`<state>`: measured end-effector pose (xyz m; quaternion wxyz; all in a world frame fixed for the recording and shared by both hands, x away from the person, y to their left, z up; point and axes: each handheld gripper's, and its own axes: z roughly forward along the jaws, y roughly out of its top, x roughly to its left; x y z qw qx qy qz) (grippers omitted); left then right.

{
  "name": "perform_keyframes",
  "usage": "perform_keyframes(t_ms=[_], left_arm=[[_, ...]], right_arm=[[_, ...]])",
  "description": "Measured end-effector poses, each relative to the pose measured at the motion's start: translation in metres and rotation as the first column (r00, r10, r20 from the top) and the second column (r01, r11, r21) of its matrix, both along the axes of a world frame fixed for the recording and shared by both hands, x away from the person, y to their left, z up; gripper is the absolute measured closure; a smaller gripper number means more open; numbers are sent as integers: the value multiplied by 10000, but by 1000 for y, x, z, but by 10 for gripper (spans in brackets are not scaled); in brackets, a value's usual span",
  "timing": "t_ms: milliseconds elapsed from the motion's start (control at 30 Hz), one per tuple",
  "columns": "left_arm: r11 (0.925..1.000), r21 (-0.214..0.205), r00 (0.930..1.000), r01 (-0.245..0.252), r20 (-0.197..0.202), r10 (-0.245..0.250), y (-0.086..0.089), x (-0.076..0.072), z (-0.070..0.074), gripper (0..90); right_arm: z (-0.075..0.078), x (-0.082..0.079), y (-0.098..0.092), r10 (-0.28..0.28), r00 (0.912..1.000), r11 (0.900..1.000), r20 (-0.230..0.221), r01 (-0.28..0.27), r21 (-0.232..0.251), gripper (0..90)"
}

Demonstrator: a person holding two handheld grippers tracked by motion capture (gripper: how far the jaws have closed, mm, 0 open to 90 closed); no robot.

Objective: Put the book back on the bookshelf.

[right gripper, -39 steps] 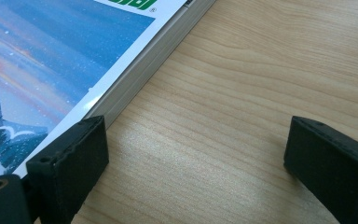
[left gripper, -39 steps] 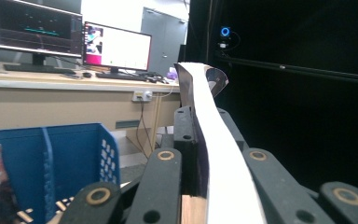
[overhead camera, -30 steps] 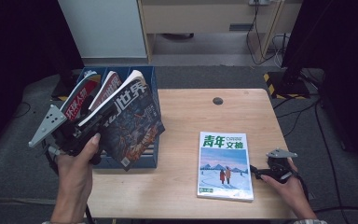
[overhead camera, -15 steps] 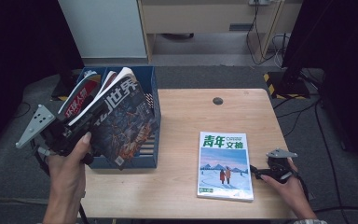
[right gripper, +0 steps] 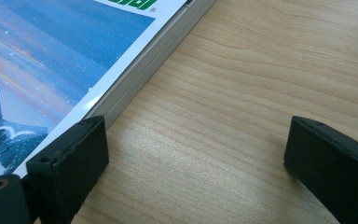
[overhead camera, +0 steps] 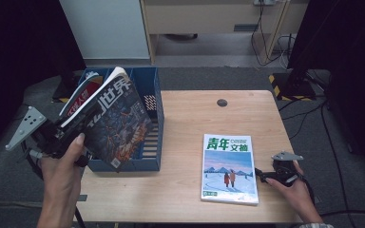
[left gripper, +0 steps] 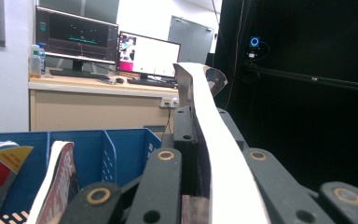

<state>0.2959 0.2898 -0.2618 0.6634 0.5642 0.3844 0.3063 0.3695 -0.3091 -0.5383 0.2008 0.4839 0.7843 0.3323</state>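
Dim room surroundings are framing a wooden surface where a blue file rack is sitting at the left edge. Above that rack, the left gripper is clamping its fingers on a dark-covered magazine, tilted. At the right, the right gripper is resting with fingers spread apart, just beside a green-titled magazine lying flat.
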Motion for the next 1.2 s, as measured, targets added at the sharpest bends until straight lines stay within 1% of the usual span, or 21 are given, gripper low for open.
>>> perform_keyframes(t_ms=[167,333,500,667,967,1200], left_arm=[[9998,63,9998,-172,-80,173,5,0,0,823],[9987,-130,9987,-487,-176,484,11,3,-1,823],[9968,17,9966,-797,-214,797,15,5,-1,823],[9953,-17,9949,-964,-299,963,20,5,-3,823],[9893,-133,9886,-1455,-425,1448,29,5,-4,823],[9839,-81,9826,-1786,-540,1779,34,7,-6,823]], right_arm=[[0,0,0,-1,10000,10000,-1,1,1,66],[0,0,0,0,10000,10000,0,0,2,66],[0,0,0,-3,10000,10000,-2,3,3,66],[0,0,0,-4,10000,10000,-1,4,6,66],[0,0,0,-2,10000,10000,-1,2,4,66],[0,0,0,-1,10000,10000,-1,1,4,66]])
